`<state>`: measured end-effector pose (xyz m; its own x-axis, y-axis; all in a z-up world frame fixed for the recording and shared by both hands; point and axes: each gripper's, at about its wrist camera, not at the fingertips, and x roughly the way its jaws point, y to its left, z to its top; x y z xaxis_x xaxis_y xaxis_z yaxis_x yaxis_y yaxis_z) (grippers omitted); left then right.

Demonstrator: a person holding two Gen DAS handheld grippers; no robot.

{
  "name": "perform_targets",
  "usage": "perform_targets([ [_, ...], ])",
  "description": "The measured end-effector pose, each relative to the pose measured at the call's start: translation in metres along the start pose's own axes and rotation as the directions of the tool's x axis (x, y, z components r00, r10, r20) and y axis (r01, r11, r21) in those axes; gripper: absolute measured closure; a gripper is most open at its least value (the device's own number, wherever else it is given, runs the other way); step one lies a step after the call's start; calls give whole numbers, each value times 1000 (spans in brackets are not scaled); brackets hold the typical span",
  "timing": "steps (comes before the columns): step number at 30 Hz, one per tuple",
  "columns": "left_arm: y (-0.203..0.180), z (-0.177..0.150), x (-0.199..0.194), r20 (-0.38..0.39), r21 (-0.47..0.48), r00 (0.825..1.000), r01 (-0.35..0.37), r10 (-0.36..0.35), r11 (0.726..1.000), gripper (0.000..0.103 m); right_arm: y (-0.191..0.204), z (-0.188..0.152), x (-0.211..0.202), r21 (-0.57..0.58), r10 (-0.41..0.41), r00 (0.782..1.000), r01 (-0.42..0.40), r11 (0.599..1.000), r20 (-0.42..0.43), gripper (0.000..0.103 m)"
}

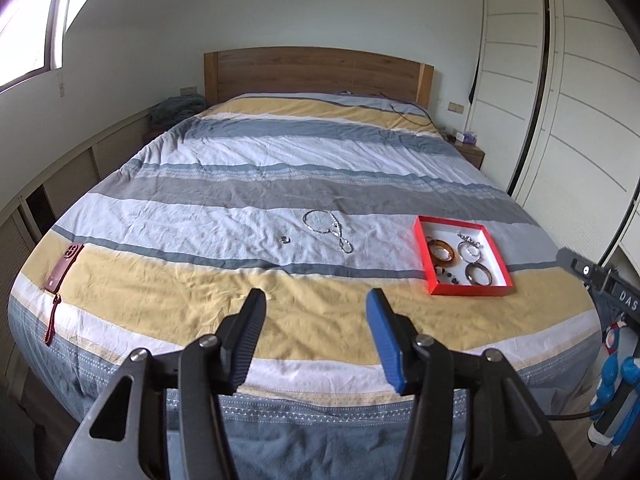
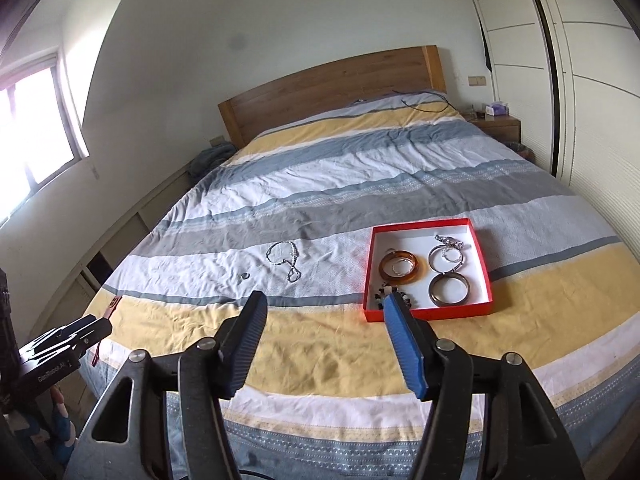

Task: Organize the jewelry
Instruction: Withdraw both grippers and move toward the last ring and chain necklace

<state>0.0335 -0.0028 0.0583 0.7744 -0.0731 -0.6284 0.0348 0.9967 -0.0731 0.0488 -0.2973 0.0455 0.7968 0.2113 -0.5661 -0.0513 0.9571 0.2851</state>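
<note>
A red tray [image 1: 502,258] [image 2: 480,256] lies on the striped bed and holds an amber bangle [image 1: 441,251] [image 2: 416,270], metal bangles [image 1: 478,274] [image 2: 450,290], a silver chain and dark beads. A silver necklace [image 1: 328,228] [image 2: 285,258] and a small ring [image 1: 284,239] [image 2: 244,277] lie loose on the white stripe, left of the tray. My left gripper [image 1: 316,304] is open and empty above the yellow stripe at the bed's foot. My right gripper [image 2: 325,306] is open and empty, near the tray's front left corner.
A red phone case with a strap [image 1: 64,264] lies at the bed's left edge. Wooden headboard [image 1: 316,72], a nightstand [image 2: 500,124] and white wardrobe doors [image 1: 580,120] stand around the bed. A cable [image 2: 424,104] lies by the pillows.
</note>
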Motion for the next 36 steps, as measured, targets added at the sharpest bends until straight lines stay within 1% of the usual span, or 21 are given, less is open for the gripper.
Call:
perform_targets([
  [4,15,-5,-3,26,-50,1000,9,-7,999,53,4,-7,0,-12,-16,1000,16,1000,-23,40],
  [6,22,-7,1,10,-61,1000,8,-7,998,53,8,-9,2,-26,-18,999,17,1000,-36,40],
  [9,33,-12,14,-36,-66,999,-3,1,998,53,17,-11,10,-50,-10,998,7,999,-55,40],
  [11,38,-17,23,-45,-54,999,-24,22,998,53,22,-13,20,-66,-5,997,0,998,-76,40],
  [15,49,-25,49,-79,-40,995,-57,54,998,53,29,-19,50,-79,7,991,-17,997,-133,40],
  [18,59,-31,73,-116,-37,989,-92,87,995,53,31,-24,78,-87,11,983,-28,996,-184,40],
  [20,70,-35,91,-154,-60,985,-93,83,994,53,33,-27,95,-88,20,977,-40,995,-214,40],
  [24,91,-41,120,-196,-104,976,-114,92,988,53,38,-30,131,-111,31,965,-62,992,-262,40],
  [28,108,-36,151,-216,-149,974,-109,76,983,53,50,-28,168,-138,45,954,-89,986,-296,40],
  [31,117,-26,175,-223,-175,974,-89,48,981,53,59,-22,200,-165,52,944,-110,980,-325,40],
  [33,118,-15,194,-219,-183,976,-50,9,982,53,64,-16,222,-180,55,939,-122,976,-340,40],
  [36,113,0,221,-216,-160,976,-7,-28,987,53,70,-4,253,-198,54,934,-131,971,-353,41],
])
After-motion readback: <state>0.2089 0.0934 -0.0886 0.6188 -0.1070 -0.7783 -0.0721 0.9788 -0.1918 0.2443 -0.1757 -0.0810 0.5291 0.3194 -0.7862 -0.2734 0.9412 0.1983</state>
